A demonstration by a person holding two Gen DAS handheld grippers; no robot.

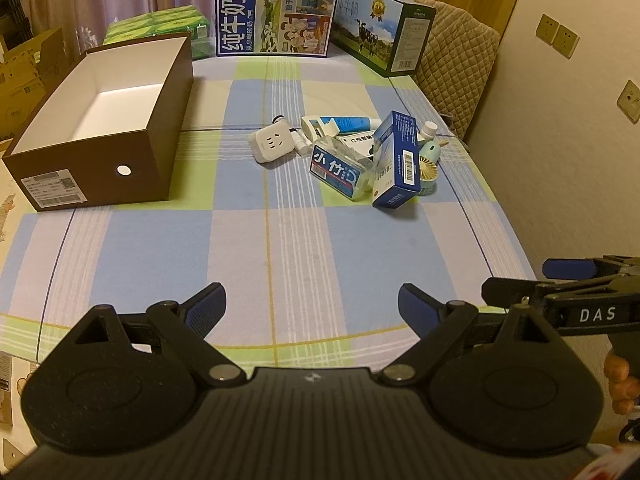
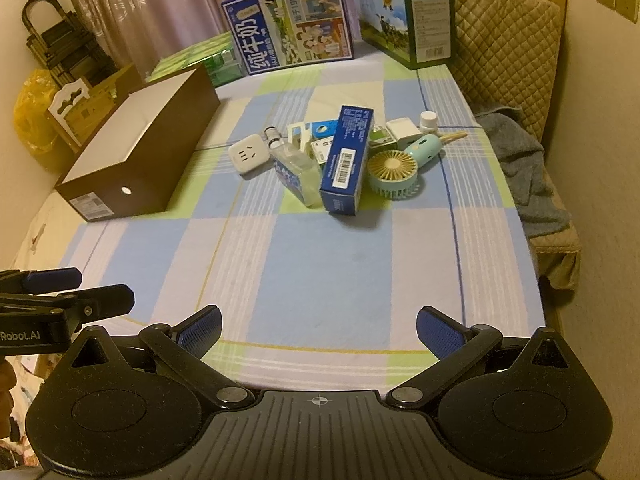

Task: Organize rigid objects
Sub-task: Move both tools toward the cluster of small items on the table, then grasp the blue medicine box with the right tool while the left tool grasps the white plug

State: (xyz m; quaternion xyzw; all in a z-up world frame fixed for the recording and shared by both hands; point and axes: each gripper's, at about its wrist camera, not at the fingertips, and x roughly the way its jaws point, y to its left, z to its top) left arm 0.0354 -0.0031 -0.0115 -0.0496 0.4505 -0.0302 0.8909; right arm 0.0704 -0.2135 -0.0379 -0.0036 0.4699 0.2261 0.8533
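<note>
A pile of small items lies mid-table: a white power adapter (image 1: 272, 145) (image 2: 247, 153), a clear bottle with a blue label (image 1: 340, 170) (image 2: 296, 174), a tall blue carton (image 1: 396, 160) (image 2: 346, 160), a mint hand fan (image 2: 393, 171) (image 1: 428, 162), a tube (image 1: 352, 123) and a small white bottle (image 2: 428, 119). An empty brown shoebox (image 1: 100, 184) (image 2: 132, 184) with a white inside stands at the left. My left gripper (image 1: 311, 306) and right gripper (image 2: 319, 326) hover open over the near table edge, well short of the pile, holding nothing.
Two milk cartons (image 1: 276, 14) (image 1: 384, 26) and green packs (image 1: 160, 24) line the far edge. A quilted chair (image 2: 504, 40) with a grey towel (image 2: 524, 160) stands at the right. The checked cloth (image 2: 320, 264) between grippers and pile is bare.
</note>
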